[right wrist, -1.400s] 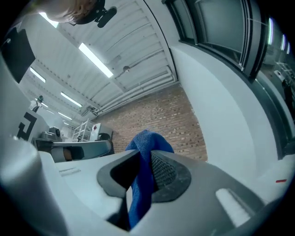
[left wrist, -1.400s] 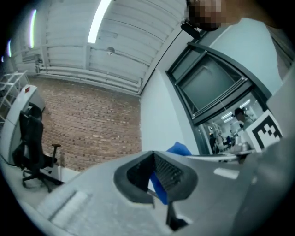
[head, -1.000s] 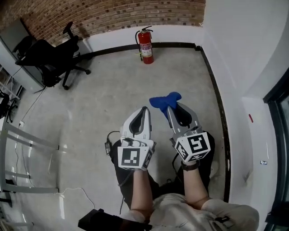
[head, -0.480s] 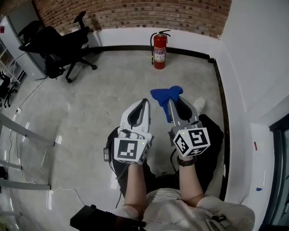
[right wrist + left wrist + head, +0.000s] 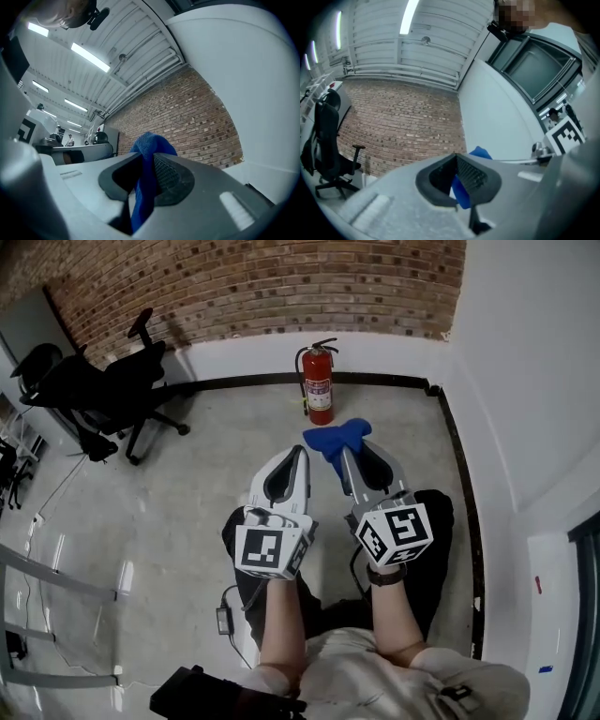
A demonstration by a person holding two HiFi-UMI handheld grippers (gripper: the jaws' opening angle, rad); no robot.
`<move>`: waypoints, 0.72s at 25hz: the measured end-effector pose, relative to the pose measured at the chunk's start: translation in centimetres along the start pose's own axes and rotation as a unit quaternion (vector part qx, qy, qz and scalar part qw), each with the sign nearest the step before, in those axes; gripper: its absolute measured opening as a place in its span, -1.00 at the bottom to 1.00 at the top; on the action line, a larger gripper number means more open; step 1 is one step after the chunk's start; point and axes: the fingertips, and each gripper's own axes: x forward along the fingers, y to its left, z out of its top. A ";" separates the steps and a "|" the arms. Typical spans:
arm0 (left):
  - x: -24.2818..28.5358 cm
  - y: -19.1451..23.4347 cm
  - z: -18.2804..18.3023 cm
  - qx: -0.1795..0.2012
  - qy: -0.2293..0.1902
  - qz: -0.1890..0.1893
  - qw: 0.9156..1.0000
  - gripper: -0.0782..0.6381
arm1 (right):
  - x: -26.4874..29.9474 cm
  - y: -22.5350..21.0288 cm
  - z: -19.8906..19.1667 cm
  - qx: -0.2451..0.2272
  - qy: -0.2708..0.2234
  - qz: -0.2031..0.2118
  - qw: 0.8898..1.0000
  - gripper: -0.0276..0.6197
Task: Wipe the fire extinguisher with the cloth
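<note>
The red fire extinguisher (image 5: 319, 386) stands upright on the grey floor (image 5: 187, 484), close against the white foot of the brick wall (image 5: 253, 282) and near the room's corner; its black hose and handle sit at the top. The blue cloth (image 5: 336, 436) hangs in the air in front of it, near but apart from it; nothing touches the extinguisher. The right tool (image 5: 345, 452) is clamped on the cloth; in the right gripper view the cloth (image 5: 146, 150) runs up between the two ribbed pads and bunches above the tips of the right tool (image 5: 146, 177). The left tool (image 5: 300, 456) is held just beside the right one, parallel to it, both pointing toward the extinguisher; in the left gripper view the jaws of the left tool (image 5: 458, 182) look closed with nothing of their own between them, and the blue seen in the narrow slit seems to be the cloth (image 5: 480, 153) beyond, though the angle makes that hard to confirm. Each tool carries a marker cube at its rear; bare forearms lead back to the person, whose dark trousers show below. Two black office chairs (image 5: 103, 395) stand well to the left by the wall; a small black adapter (image 5: 225, 619) with a cable lies on the floor near the person's left leg.
</note>
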 end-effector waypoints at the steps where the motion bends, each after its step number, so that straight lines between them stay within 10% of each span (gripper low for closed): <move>1: 1.2 0.8 -0.8 0.005 -0.003 -0.005 1.000 -0.78 | 1.3 -0.5 -0.4 -0.002 0.000 0.002 1.000 -0.69; 18: 23.1 18.8 -10.0 -0.001 -0.002 0.014 1.000 -0.78 | 27.6 -13.5 -8.6 -0.016 0.030 -0.015 0.999 -0.69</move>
